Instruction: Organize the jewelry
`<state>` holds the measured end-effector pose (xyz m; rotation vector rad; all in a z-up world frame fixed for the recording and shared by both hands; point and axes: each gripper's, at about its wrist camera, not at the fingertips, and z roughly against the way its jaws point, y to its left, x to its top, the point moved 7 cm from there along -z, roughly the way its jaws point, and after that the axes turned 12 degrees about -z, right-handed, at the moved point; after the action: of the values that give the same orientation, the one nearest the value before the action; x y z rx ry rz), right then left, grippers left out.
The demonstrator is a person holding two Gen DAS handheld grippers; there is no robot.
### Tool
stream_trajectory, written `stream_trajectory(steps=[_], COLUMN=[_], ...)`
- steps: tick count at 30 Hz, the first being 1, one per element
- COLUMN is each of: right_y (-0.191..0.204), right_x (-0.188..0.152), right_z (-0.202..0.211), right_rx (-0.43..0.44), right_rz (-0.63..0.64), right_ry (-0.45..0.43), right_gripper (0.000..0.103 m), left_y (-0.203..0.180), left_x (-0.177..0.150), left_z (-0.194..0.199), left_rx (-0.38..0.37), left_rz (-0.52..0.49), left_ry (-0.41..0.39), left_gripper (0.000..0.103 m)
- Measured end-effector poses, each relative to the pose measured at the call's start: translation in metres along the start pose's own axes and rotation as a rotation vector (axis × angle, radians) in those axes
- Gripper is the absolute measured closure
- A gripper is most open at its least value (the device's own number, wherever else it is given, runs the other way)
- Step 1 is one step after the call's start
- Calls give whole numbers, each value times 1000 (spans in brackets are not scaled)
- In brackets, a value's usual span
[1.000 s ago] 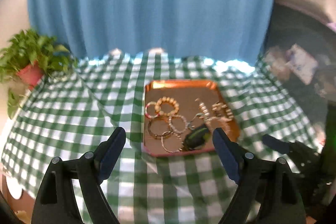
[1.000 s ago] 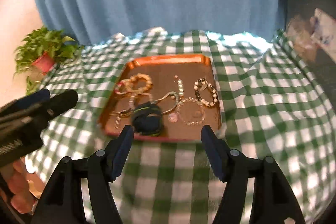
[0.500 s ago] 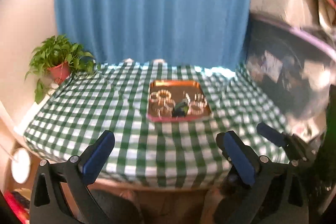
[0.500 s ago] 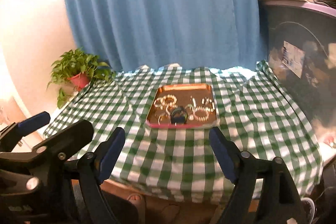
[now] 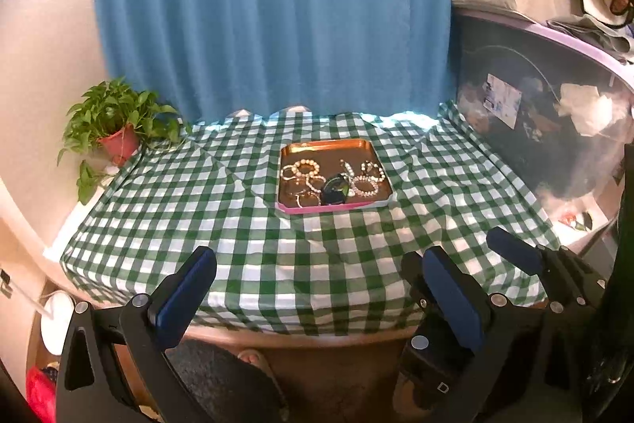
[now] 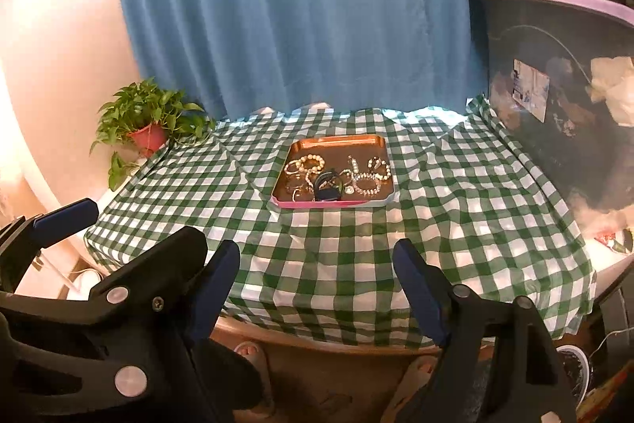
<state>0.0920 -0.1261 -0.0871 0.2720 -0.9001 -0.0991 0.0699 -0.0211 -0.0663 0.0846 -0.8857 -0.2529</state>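
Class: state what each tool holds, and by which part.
Nothing is held: the left tool and right tool are open and empty; jewelry lies in the tray.

A: Where's the jewelry?

B: All in the copper-coloured tray (image 5: 321, 147), a rounded rectangle lying flat on the tabletop, pink along its near edge.

A: What's in it?

B: Beaded bracelets (image 5: 305, 168) looped flat on the left side, overlapping. A dark watch-like band (image 5: 335, 188) stands curled near the front. Paler bead bracelets (image 5: 366, 185) lie on the right.
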Motion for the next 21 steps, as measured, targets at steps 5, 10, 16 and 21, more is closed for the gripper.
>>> stream_trajectory(steps=[5,10,16,21], right_y=[0,4,3,4], right_x=[1,0,-1,-3], right_z=[3,3,1,0], right_rx=[3,0,1,8], right_rz=[2,-6,-11,-20], right_ry=[-3,-12,-6,3], right_gripper=[26,27,27,27], left_y=[2,5,6,6], left_x=[1,4,5,3], left_z=[4,5,4,1], left_rx=[2,15,16,26], left_rz=[1,-6,-4,-12], left_ry=[-1,5,7,18], left_gripper=[0,0,0,0])
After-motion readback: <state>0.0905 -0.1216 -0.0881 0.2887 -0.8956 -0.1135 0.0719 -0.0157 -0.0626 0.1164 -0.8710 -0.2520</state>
